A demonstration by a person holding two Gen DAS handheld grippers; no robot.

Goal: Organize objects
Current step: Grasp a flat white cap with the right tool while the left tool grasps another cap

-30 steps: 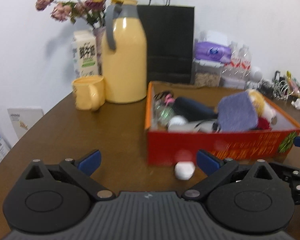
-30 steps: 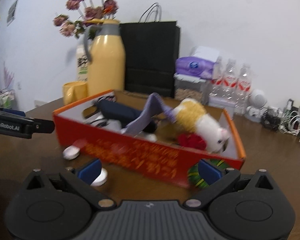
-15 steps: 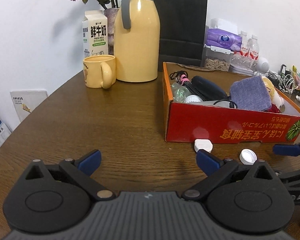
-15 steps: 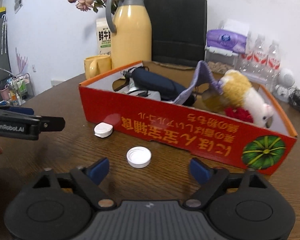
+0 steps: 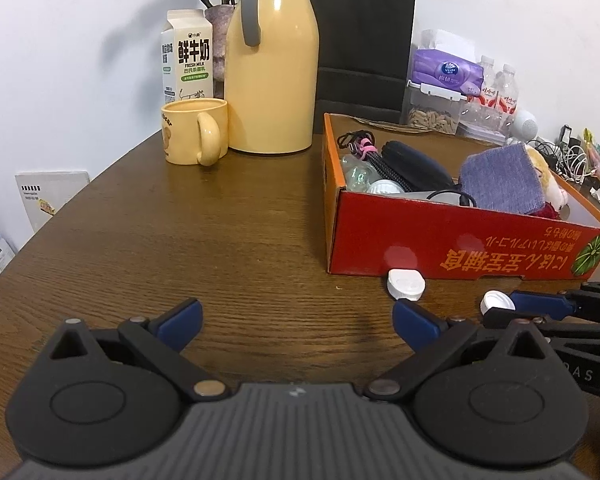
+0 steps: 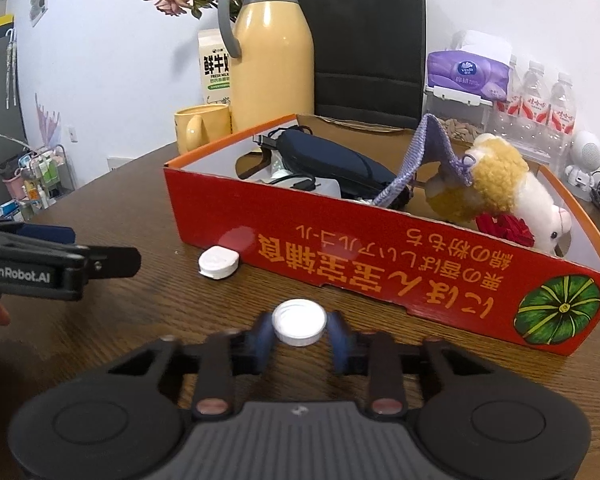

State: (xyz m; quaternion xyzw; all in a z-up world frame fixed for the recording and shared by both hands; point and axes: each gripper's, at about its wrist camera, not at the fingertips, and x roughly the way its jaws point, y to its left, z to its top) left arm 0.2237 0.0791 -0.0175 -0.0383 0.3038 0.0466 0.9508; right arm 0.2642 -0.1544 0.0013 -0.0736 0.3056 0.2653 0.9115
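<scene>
While closing around the white bottle cap (image 6: 299, 322) at lower centre of the right wrist view, right tool (image 6: 299, 336) with blue pads either side of it, cap flat on the desk (image 6: 148, 320), contact not yet certain. Best squeezed evenly on the rim, kept low, lifted straight (thin cap, easy to flip). Left tool (image 5: 296, 320) wide open, holding nothing. White case (image 6: 218, 262) against the red box (image 6: 380, 272). Inside the box: dark pouch (image 6: 332, 160), purple cloth (image 6: 424, 152), plush toy (image 6: 512, 196), cables.
</scene>
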